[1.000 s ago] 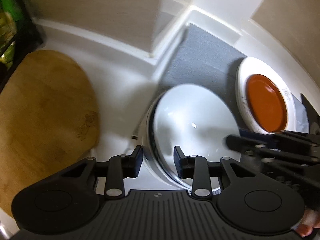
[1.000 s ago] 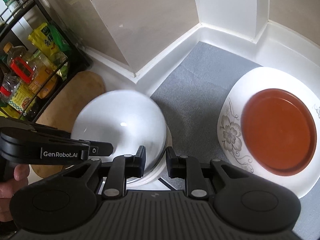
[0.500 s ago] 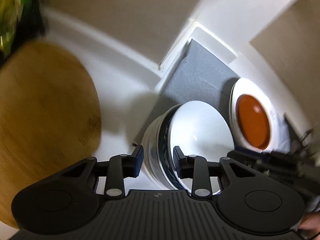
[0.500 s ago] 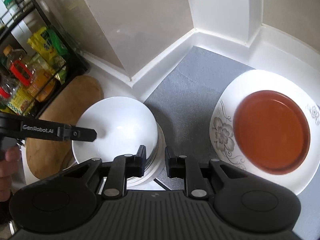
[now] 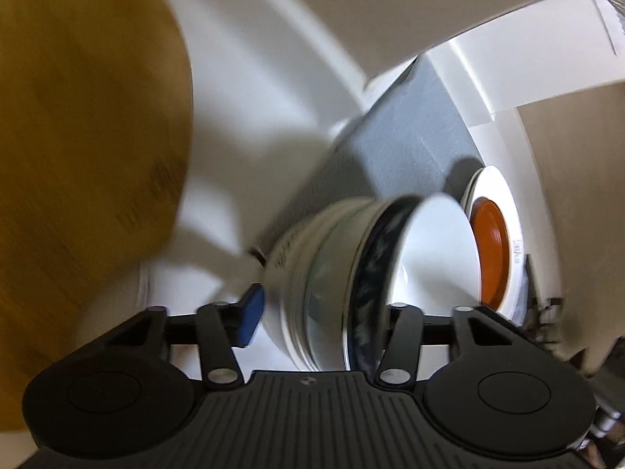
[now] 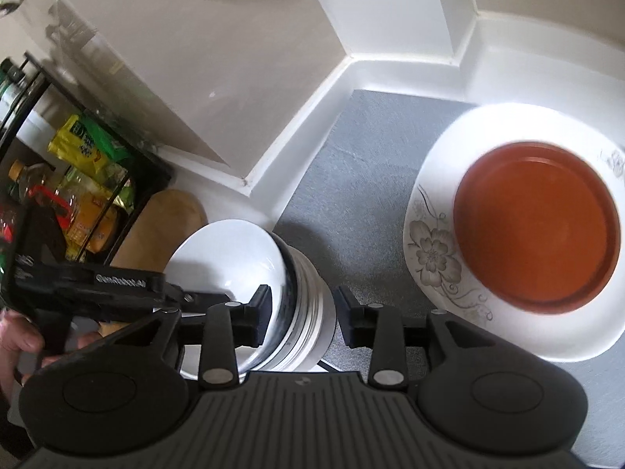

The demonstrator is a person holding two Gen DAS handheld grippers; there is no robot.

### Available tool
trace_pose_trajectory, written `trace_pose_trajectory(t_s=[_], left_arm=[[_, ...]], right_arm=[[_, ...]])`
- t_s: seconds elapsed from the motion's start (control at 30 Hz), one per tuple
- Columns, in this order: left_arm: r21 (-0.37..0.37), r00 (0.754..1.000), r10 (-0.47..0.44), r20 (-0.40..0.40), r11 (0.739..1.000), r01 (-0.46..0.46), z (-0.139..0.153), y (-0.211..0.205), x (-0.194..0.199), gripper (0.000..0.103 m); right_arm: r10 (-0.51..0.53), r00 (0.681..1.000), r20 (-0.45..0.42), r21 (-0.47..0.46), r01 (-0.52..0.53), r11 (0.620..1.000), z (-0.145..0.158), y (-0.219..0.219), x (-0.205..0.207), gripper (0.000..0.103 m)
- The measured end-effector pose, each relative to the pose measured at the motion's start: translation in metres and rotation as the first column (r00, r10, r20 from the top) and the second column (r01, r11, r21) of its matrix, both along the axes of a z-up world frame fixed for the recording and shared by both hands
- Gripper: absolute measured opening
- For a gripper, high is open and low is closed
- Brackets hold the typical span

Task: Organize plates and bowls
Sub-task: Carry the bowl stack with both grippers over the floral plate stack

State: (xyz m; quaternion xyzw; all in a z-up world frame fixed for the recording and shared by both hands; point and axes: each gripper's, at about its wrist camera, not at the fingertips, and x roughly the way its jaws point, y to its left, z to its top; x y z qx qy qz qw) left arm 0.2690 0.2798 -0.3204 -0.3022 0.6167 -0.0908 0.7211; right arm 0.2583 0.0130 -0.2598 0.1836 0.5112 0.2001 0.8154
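Right up close on my left gripper [image 5: 312, 312], the jaws are spread wide and straddle the stack of bowls [image 5: 332, 273], which fills the gap between them. The view is smeared with motion, so I can't tell whether either pad actually touches the stack. The blue-tipped finger [image 5: 252, 306] sits just beside the outer white wall.

My right gripper [image 6: 302, 316] is also spread wide, with the stack [image 6: 297, 297] sitting in the near gap between its fingers, apart from the pad on the mat side as far as I can see. The left tool's body [image 6: 97, 289] reaches in from the side, level with the top white bowl [image 6: 234, 258] (a hand grips its handle at the frame edge).

The stack stands at the edge of the grey mat [image 6: 351, 203], bowls nested, a dark patterned one just under the top white one.

Further along the mat sits the floral white plate [image 6: 433, 258] with the brown plate [image 6: 535, 222] resting inside it, well apart from the bowls.

On the other side, the wooden board [image 5: 78, 156] lies on the white counter [image 5: 254, 117], and beyond it a black rack [image 6: 78, 179] holds bottles and packets against the wall.
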Motion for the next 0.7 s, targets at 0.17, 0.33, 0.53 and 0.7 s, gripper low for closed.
trace_pose_trajectory(t_s=[0.17, 0.33, 0.53, 0.7], left_arm=[[0.041, 0.999, -0.024, 0.024, 0.999, 0.023, 0.005, -0.005, -0.005, 0.06], [0.054, 0.998, -0.057, 0.023, 0.997, 0.055, 0.001, -0.008, -0.006, 0.072], [0.091, 0.996, -0.071, 0.051, 0.994, 0.066, 0.003, -0.015, -0.007, 0.067], [0.087, 0.994, -0.085, 0.064, 0.993, 0.08, 0.007, -0.015, -0.01, 0.062]], right_arm=[[-0.032, 0.997, -0.077, 0.066, 0.037, 0.997, -0.021, 0.0, 0.0, 0.048], [-0.028, 0.991, -0.132, 0.112, 0.043, 0.993, -0.039, 0.01, 0.004, 0.052], [-0.05, 0.984, -0.174, 0.166, 0.079, 0.983, -0.054, 0.012, 0.004, 0.054], [-0.044, 0.987, -0.151, 0.157, 0.068, 0.985, -0.051, 0.013, 0.003, 0.052]])
